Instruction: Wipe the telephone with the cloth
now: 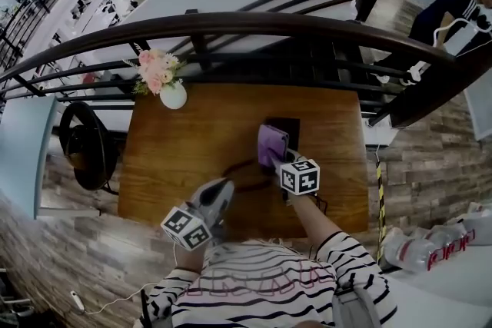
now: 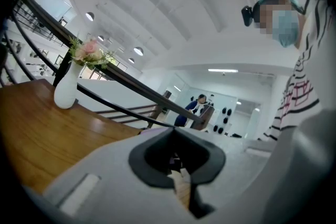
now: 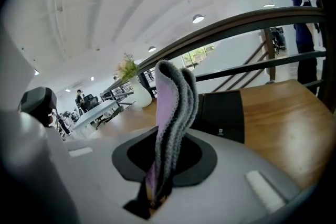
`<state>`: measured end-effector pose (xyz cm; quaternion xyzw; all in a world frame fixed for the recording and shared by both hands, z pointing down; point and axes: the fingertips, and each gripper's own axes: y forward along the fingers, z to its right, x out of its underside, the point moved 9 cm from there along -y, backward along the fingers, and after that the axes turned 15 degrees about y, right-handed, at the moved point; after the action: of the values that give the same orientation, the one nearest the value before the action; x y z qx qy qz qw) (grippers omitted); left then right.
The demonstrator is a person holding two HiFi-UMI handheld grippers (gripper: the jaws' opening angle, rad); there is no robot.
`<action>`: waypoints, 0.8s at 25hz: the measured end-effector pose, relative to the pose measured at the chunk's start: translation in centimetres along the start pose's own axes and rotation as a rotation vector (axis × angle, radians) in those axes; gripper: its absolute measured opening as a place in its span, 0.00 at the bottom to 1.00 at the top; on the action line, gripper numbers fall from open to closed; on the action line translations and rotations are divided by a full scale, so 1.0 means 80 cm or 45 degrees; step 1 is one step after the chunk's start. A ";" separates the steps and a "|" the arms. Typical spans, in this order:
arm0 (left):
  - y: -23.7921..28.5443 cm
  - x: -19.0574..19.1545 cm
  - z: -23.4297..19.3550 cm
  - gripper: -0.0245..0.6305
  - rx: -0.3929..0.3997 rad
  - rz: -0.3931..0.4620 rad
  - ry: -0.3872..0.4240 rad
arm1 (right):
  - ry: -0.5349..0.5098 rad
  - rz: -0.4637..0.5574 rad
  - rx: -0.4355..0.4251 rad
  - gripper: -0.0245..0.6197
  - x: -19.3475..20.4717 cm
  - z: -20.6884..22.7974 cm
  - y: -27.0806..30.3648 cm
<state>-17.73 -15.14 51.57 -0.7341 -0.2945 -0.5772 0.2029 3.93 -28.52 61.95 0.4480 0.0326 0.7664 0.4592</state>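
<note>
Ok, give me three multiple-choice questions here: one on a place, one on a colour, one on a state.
1. Where on the table is the vase? A far left corner; B near right corner; C centre.
2. What colour is the cloth? A green; B purple; C red.
3. The right hand-held gripper is: A open; B shut on the cloth; C shut on the vase.
Answers: A, it stands by the railing; B, purple folds show; B, cloth clamped between its jaws.
</note>
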 end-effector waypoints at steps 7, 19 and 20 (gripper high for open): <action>-0.014 0.000 -0.003 0.04 -0.028 -0.003 0.000 | -0.042 -0.035 0.062 0.12 0.013 0.009 0.023; 0.001 0.008 0.010 0.04 0.046 -0.025 0.002 | 0.003 0.024 0.202 0.12 0.009 0.060 -0.028; 0.003 0.008 0.011 0.04 0.054 -0.029 0.001 | 0.007 0.031 0.219 0.12 0.009 0.066 -0.034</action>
<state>-16.85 -14.61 52.00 -0.7261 -0.3151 -0.5732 0.2119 9.41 -28.35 64.29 0.4840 0.0942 0.7675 0.4097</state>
